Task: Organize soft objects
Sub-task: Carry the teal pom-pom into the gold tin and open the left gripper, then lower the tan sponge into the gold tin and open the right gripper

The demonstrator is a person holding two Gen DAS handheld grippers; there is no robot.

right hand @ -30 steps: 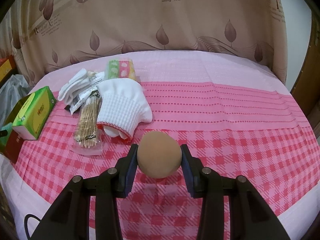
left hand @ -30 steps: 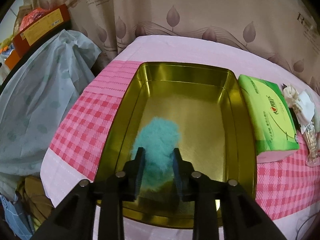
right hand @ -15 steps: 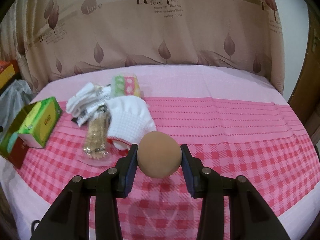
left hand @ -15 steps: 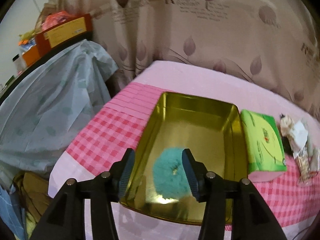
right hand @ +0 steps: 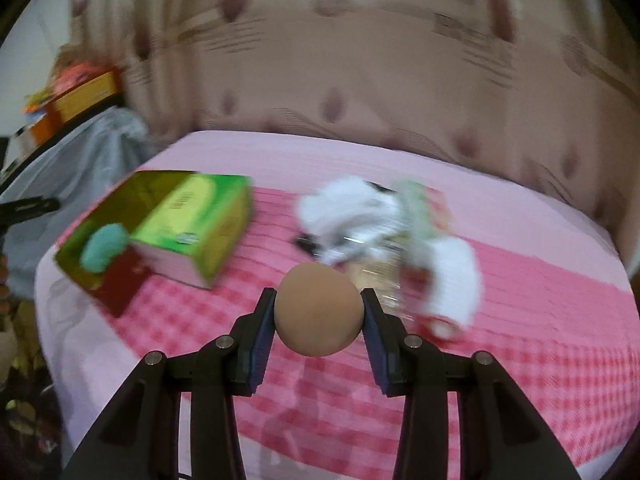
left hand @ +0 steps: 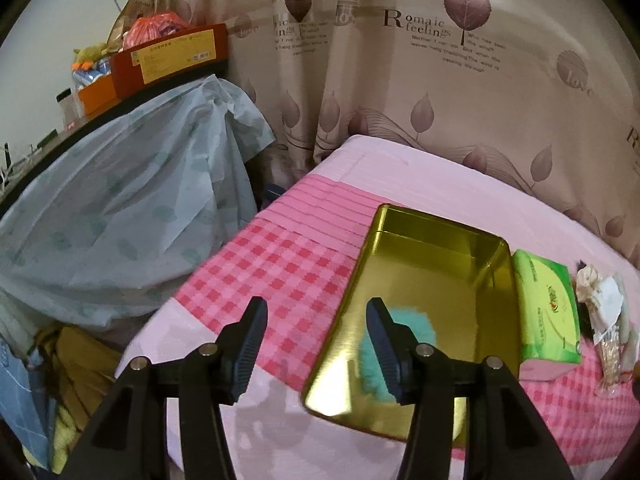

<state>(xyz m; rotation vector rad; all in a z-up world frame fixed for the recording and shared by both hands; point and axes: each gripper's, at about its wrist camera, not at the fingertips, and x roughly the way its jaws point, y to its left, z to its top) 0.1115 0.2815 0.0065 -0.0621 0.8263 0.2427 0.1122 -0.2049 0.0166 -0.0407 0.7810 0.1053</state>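
Note:
A teal fluffy ball [left hand: 416, 324] lies loose in the gold tin [left hand: 432, 248] on the pink checked tablecloth. My left gripper [left hand: 316, 312] hovers above the tin's near left corner. Its jaws are opening and nothing is between them. In the blurred right wrist view my right gripper [right hand: 318, 296] is shut on a smooth brown ball [right hand: 318, 320], held above the cloth. From there the tin [right hand: 120, 196] with the teal ball [right hand: 104, 248] sits at the far left. White gloves [right hand: 456, 280] and socks [right hand: 352, 208] lie piled behind the brown ball.
A green tissue box [left hand: 548, 312] stands against the tin's right side. A packet of sticks [left hand: 610, 354] lies further right. A pale plastic cover [left hand: 120, 208] drapes furniture left of the table, with boxes [left hand: 168, 56] on top. A leaf-print curtain hangs behind.
My left gripper opened, let go of the teal ball in the tin, and drew up and back to the left. My right gripper swung left with the brown ball.

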